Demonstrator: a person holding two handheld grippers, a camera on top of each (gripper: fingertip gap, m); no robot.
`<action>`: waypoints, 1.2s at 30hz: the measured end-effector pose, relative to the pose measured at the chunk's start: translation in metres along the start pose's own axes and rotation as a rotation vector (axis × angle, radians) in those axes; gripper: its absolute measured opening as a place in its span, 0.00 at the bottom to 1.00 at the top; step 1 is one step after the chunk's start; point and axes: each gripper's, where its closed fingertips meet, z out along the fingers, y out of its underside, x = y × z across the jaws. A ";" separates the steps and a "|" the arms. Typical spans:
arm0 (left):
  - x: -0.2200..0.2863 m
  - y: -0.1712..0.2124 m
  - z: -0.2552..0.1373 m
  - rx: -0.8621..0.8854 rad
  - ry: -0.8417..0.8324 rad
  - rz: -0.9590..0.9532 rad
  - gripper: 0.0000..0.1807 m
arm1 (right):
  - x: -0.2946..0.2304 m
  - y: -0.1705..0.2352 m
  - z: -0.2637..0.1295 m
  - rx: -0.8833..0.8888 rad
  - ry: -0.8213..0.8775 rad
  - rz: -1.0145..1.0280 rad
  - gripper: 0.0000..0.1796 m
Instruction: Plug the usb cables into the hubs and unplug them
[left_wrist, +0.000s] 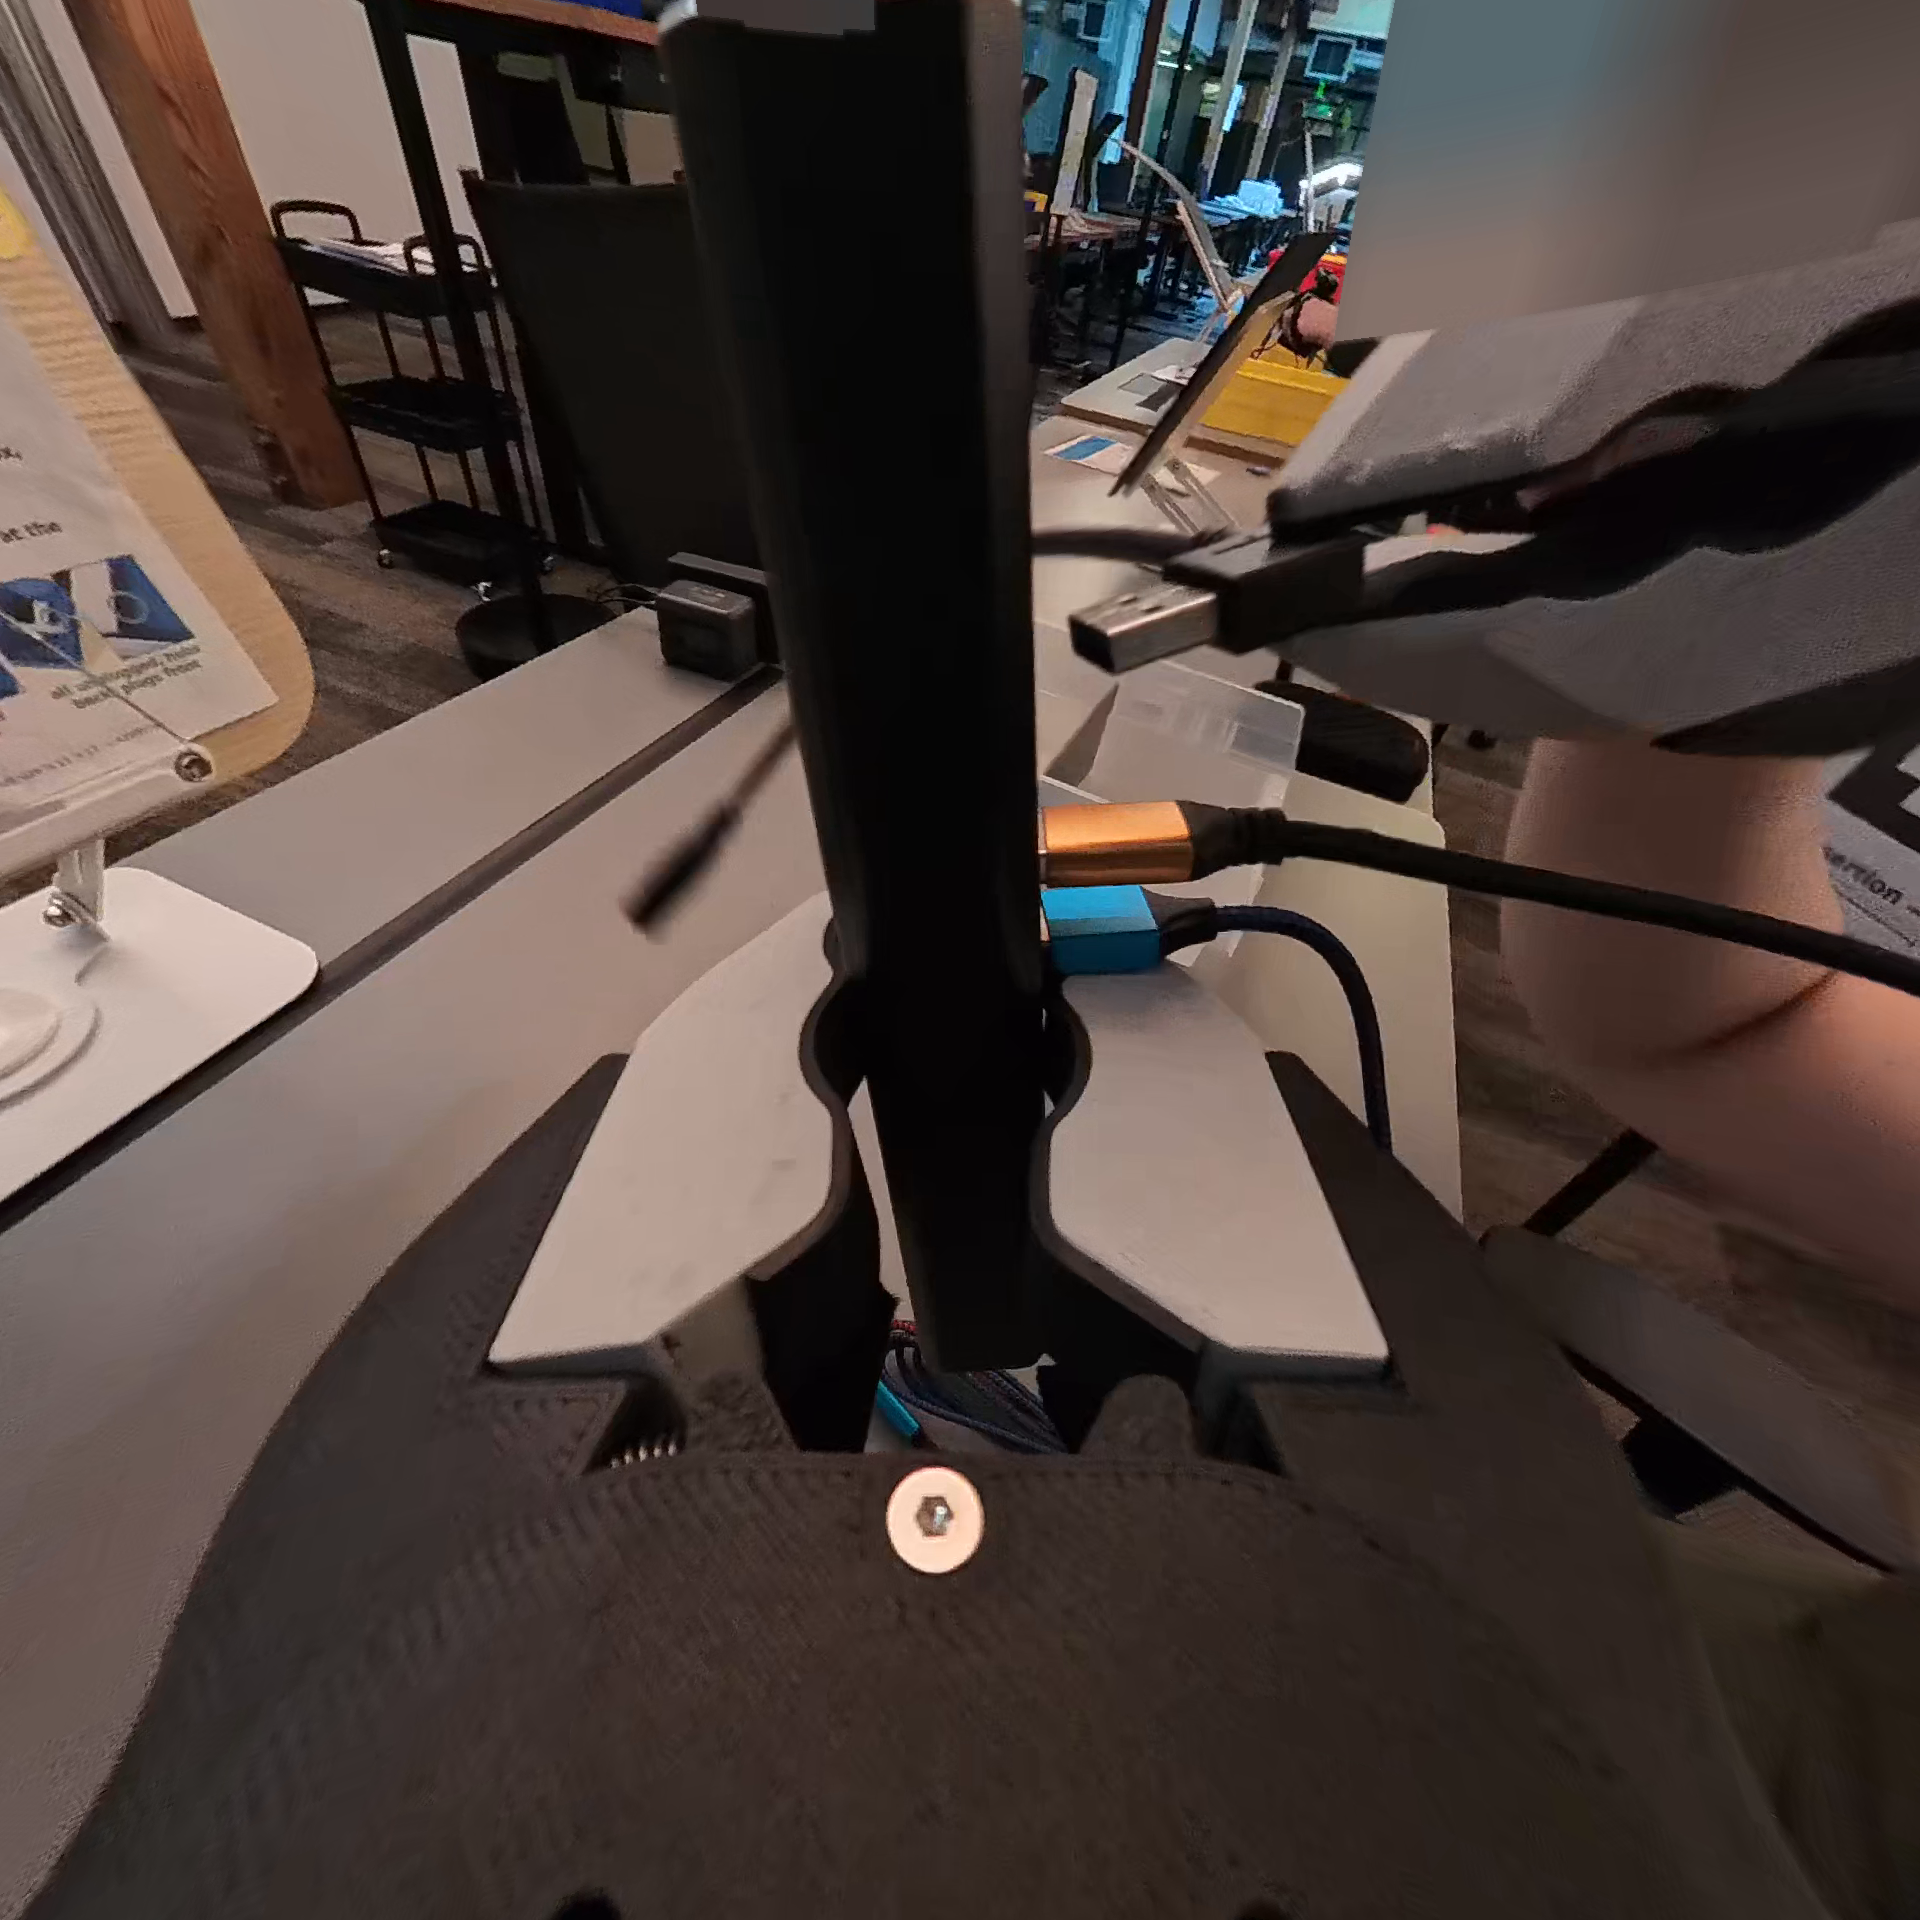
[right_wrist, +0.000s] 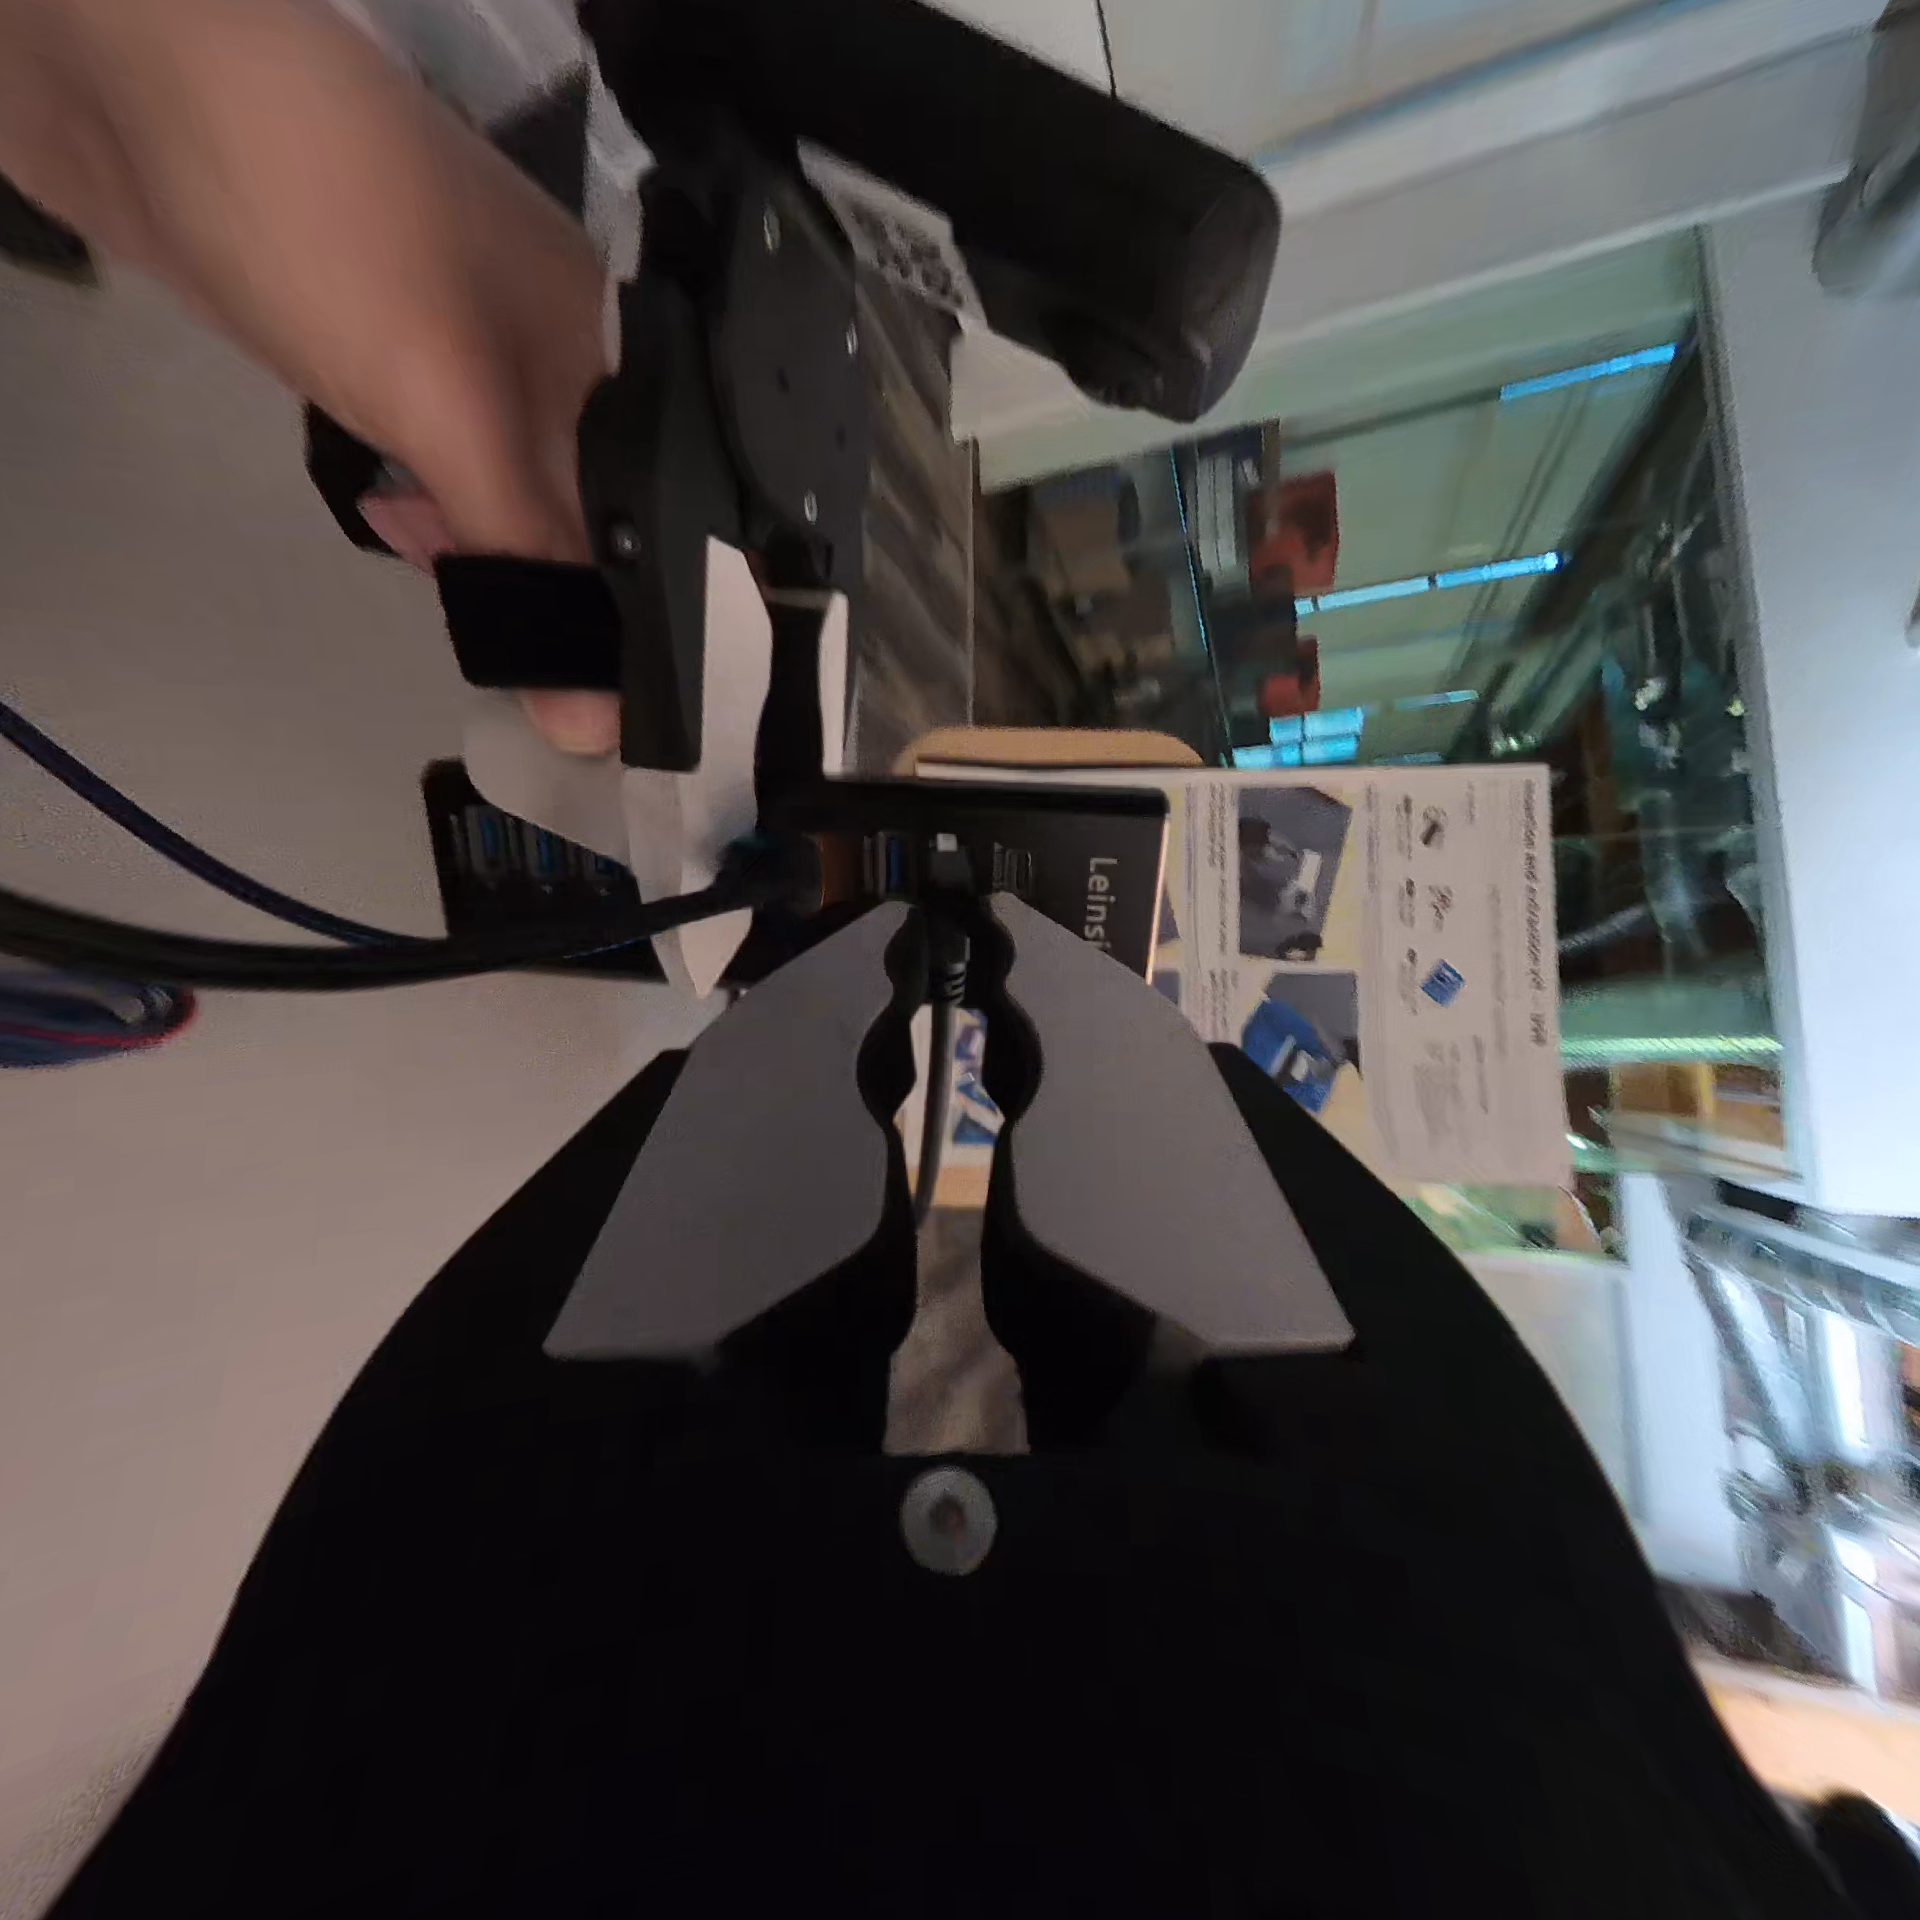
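Observation:
My left gripper (left_wrist: 940, 997) is shut on a long black USB hub (left_wrist: 862, 520) and holds it upright above the grey table (left_wrist: 312, 1143). An orange plug (left_wrist: 1117, 842) and a blue plug (left_wrist: 1101, 930) sit in the hub's right side. My right gripper (left_wrist: 1340, 561) is shut on a black USB plug (left_wrist: 1195, 613) whose silver end points at the hub, a short gap away. In the right wrist view my right gripper (right_wrist: 948, 925) holds the same plug (right_wrist: 948, 940) just before the hub's (right_wrist: 1039, 842) ports.
A second black hub (right_wrist: 520, 862) with blue ports lies on the table, with cables (right_wrist: 312, 940) trailing left. An instruction sheet on a white stand (left_wrist: 94, 582) is at the left. A clear plastic box (left_wrist: 1195, 727) and a black adapter (left_wrist: 717, 623) lie behind. A forearm (left_wrist: 1662, 987) is at the right. The gap from one gripper's tips to the other's is roughly 8 cm.

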 end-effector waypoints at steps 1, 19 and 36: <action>-0.002 0.000 0.000 0.004 -0.002 -0.015 0.16 | 0.000 0.001 0.001 -0.036 0.015 -0.019 0.05; -0.014 -0.004 -0.004 0.052 -0.017 -0.070 0.16 | -0.007 0.004 0.024 -0.175 0.006 0.044 0.05; -0.012 -0.006 -0.004 0.062 -0.037 -0.011 0.16 | -0.007 0.000 0.024 -0.170 0.017 -0.064 0.05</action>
